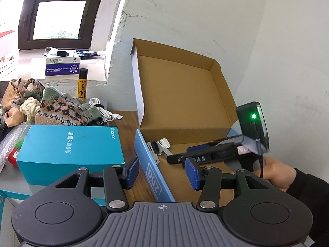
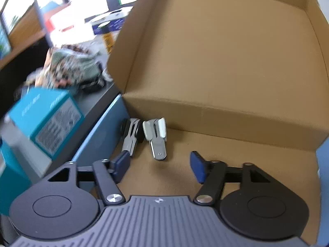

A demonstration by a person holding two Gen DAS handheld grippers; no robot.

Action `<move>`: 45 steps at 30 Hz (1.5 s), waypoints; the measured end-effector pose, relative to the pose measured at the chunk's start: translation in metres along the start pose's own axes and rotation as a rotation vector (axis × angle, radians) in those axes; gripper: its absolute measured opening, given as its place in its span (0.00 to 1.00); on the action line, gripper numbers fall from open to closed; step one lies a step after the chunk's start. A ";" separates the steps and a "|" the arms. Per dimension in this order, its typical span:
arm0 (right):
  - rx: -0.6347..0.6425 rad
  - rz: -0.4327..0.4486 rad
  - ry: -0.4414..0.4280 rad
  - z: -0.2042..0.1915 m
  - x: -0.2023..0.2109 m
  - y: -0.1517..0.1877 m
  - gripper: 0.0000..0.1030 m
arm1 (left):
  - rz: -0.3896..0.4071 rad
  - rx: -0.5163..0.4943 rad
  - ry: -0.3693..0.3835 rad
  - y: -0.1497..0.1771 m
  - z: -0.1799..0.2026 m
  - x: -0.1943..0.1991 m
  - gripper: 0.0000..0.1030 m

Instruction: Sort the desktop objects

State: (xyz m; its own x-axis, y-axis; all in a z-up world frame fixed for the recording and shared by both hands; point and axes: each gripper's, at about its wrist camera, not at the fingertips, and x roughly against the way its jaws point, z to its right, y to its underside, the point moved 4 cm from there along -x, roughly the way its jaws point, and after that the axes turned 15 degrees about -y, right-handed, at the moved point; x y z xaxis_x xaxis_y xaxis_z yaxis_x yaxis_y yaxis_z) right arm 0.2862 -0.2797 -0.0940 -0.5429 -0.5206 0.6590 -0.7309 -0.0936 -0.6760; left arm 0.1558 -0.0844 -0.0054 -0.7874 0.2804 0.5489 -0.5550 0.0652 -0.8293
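Cardboard box (image 2: 226, 61) holds 2 metal clips (image 2: 157, 138).

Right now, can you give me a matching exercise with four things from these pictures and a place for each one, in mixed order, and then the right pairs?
Things:
1. clips
2. glue stick
3. glove box
4. cable

Places:
A. on the ledge under the window
B. on the desk, beside the knitted cloth
C. inside the open cardboard box
D. upright, behind the knitted cloth

Pairs: 1-C, 2-D, 3-A, 4-B
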 end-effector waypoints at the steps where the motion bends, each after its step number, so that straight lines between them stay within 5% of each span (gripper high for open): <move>1: 0.021 -0.008 -0.002 -0.002 -0.001 0.001 0.71 | 0.000 -0.003 0.001 0.000 0.001 0.000 0.51; 23: 0.064 -0.067 -0.029 -0.025 -0.029 -0.002 0.50 | 0.003 0.008 -0.025 0.001 -0.008 0.000 0.51; 45: 0.082 -0.078 -0.013 -0.020 -0.032 -0.008 0.41 | 0.005 0.027 -0.041 0.001 -0.019 0.000 0.52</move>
State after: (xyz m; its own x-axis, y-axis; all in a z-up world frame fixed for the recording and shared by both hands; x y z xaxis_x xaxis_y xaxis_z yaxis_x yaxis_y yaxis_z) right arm 0.3011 -0.2453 -0.1025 -0.4795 -0.5201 0.7068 -0.7340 -0.2036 -0.6479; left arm 0.1609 -0.0661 -0.0080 -0.8001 0.2407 0.5495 -0.5579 0.0380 -0.8290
